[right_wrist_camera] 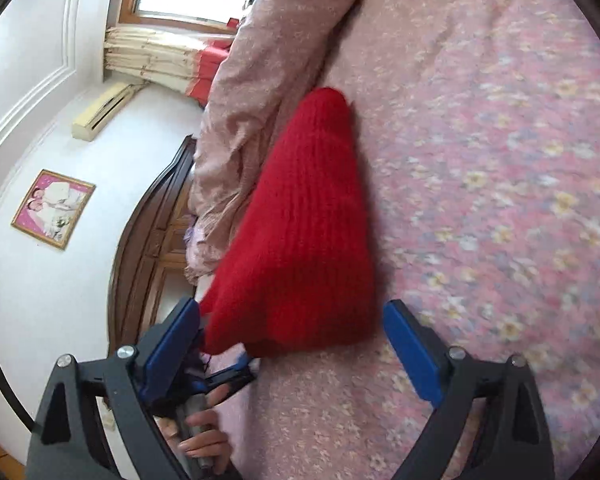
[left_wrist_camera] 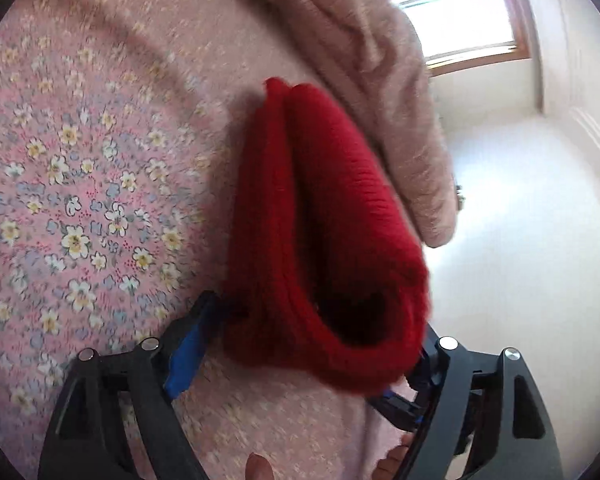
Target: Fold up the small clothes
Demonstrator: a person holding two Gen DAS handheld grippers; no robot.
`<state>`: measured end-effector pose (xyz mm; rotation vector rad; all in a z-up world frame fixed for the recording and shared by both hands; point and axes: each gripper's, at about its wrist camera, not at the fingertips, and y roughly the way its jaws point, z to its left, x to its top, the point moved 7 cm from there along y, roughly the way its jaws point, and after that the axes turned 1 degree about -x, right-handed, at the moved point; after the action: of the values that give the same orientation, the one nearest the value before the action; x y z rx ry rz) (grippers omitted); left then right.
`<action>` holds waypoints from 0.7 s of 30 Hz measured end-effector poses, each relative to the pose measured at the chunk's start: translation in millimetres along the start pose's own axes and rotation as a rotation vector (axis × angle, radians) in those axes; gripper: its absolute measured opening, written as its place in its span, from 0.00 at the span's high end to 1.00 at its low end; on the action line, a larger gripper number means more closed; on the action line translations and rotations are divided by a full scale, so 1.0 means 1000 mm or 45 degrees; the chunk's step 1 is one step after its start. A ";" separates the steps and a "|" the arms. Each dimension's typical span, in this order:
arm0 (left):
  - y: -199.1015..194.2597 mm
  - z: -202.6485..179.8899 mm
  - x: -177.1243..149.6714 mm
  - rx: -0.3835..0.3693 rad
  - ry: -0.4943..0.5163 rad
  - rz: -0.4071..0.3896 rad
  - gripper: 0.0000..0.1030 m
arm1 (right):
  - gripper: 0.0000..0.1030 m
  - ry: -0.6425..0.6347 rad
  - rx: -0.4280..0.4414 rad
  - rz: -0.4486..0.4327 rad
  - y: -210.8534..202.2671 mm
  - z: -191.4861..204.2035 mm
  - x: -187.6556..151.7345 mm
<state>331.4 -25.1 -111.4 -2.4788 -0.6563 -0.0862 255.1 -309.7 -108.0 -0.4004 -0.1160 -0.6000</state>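
left gripper (left_wrist_camera: 300,344): right at the bottom of the left wrist view, tilted down at the bed, jaws spread wide with the blue pads off the knit

red knit piece (left_wrist_camera: 324,232): sits between those jaws, its open cuff end bulging toward the lens, tapering up to the frame's centre; looks like a small hat or sleeve, can't tell which

right gripper (right_wrist_camera: 292,332): low in the right wrist view, fingers (right_wrist_camera: 412,352) splayed far apart, the wide red end lying between them, not pinched

hand (right_wrist_camera: 204,440): wrapped around a handle at bottom centre

floral bedsheet (left_wrist_camera: 80,200): pink, under everything

quilt (right_wrist_camera: 252,80): pale pink roll just beside the knit

writing: none readable
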 end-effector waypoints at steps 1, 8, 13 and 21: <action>0.001 -0.001 0.001 0.013 0.010 -0.012 0.25 | 0.07 0.003 -0.001 0.014 0.006 0.001 0.000; 0.029 -0.023 0.004 0.038 0.104 -0.004 0.14 | 0.00 -0.067 -0.123 0.034 0.046 0.014 0.000; 0.047 -0.036 0.007 0.018 0.189 0.023 0.12 | 0.00 -0.074 -0.200 0.038 0.066 0.020 0.009; 0.025 -0.028 -0.002 -0.019 0.194 0.003 0.39 | 0.30 -0.124 -0.252 0.073 0.088 0.023 0.015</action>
<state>343.8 -59.4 -101.4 -2.4575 -0.5902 -0.2769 317.6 -242.1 -112.8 -0.6233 -0.1386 -0.5372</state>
